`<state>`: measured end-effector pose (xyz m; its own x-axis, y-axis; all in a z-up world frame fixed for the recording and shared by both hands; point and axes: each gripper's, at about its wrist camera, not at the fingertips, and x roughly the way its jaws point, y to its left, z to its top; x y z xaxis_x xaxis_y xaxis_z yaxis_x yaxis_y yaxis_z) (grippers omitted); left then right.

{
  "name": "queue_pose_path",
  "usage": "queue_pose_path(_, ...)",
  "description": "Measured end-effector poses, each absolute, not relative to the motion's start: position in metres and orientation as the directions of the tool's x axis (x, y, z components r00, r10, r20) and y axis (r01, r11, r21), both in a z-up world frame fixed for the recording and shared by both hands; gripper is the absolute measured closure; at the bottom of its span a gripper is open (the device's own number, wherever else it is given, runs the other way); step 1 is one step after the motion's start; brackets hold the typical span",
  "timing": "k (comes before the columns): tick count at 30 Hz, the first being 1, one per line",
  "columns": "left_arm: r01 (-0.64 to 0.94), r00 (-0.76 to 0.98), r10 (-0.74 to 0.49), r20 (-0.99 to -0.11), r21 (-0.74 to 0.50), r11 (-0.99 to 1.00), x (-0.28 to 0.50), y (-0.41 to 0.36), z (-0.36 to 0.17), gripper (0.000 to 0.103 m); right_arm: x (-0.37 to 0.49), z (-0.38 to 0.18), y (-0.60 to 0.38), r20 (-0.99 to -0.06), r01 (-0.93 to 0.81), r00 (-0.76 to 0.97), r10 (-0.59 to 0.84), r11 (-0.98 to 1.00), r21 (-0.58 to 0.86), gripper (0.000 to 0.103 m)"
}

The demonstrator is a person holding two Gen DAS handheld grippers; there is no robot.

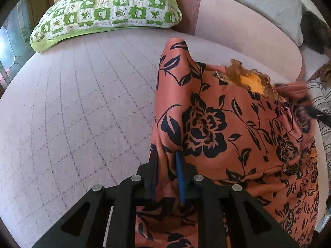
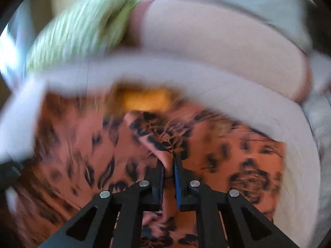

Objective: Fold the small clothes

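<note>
An orange garment with black flowers and a yellow lace neckline lies on the pale quilted bed. My left gripper is shut on a fold of its left edge and holds it up. The right wrist view is blurred by motion. There my right gripper is shut on a fold of the same garment. The right gripper also shows as a dark blur at the garment's right edge in the left wrist view.
A green and white checked pillow lies at the head of the bed. A pink bolster and a grey pillow lie behind the garment. Striped cloth lies at the far right.
</note>
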<state>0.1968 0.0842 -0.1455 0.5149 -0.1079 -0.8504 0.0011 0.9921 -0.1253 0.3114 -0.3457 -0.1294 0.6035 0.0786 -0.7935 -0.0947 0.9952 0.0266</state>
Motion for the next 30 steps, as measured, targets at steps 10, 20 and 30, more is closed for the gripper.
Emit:
queue_pose_path(10,-0.03,0.623,-0.113,-0.774,-0.168,0.985,0.183,0.116,-0.105,0.043,0.241,-0.19,-0.502,-0.751,0.262,0.603,0.269,0.823,0.505,0.032)
queue_pose_path(20,-0.031,0.485,-0.158,-0.86,-0.197,0.98,0.257,0.108,-0.144,0.091,0.288,-0.19,-0.498,-0.852,0.186,0.487,0.194,0.93,0.318,0.077)
queue_pose_path(30,-0.113,0.51,-0.197,-0.837,-0.292,0.95,0.25,0.126,-0.156,0.081,0.25,-0.178,-0.501,-0.858,0.145,0.51,0.065,0.976,0.16,0.082)
